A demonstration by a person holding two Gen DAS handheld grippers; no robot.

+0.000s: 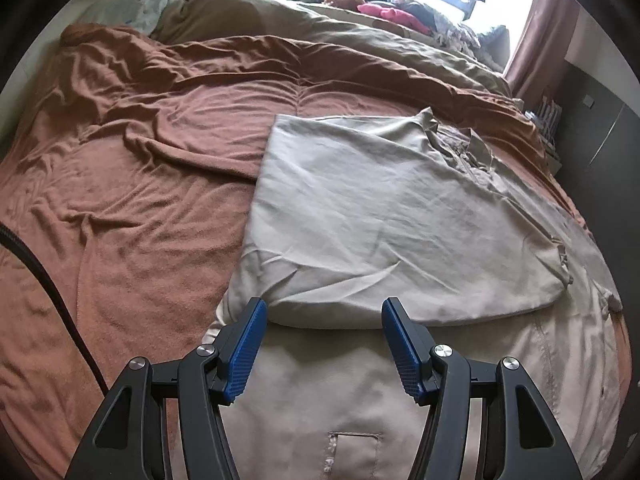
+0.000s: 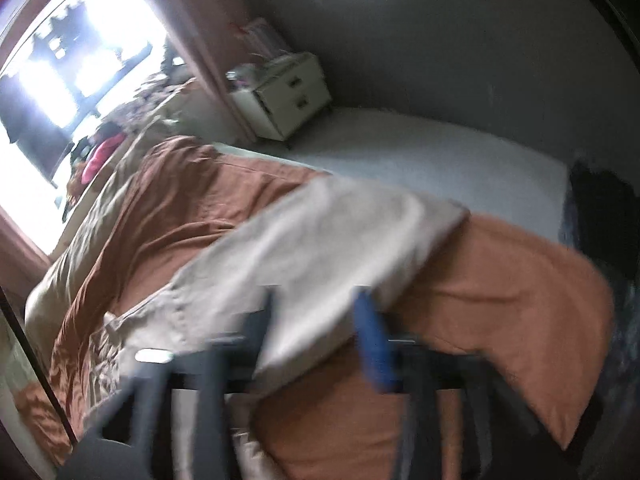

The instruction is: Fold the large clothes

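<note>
One beige garment is lying partly folded on the rust-brown bed at centre frame, the left tool hovering released over it, while the blurred right view alone is showing the right tool grasping its cloth and a white nightstand at upper centre.

Open blanket left of garment

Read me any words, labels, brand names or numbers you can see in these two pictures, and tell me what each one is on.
No text can be read with confidence.
Sewn patch on the beige garment, left wrist view: faint pinkish marks along its edge, too small and faint to read.
Items on the shelf at the right edge: too small to read.
Right wrist view: motion-blurred throughout; nothing legible, including on the white nightstand.
</note>
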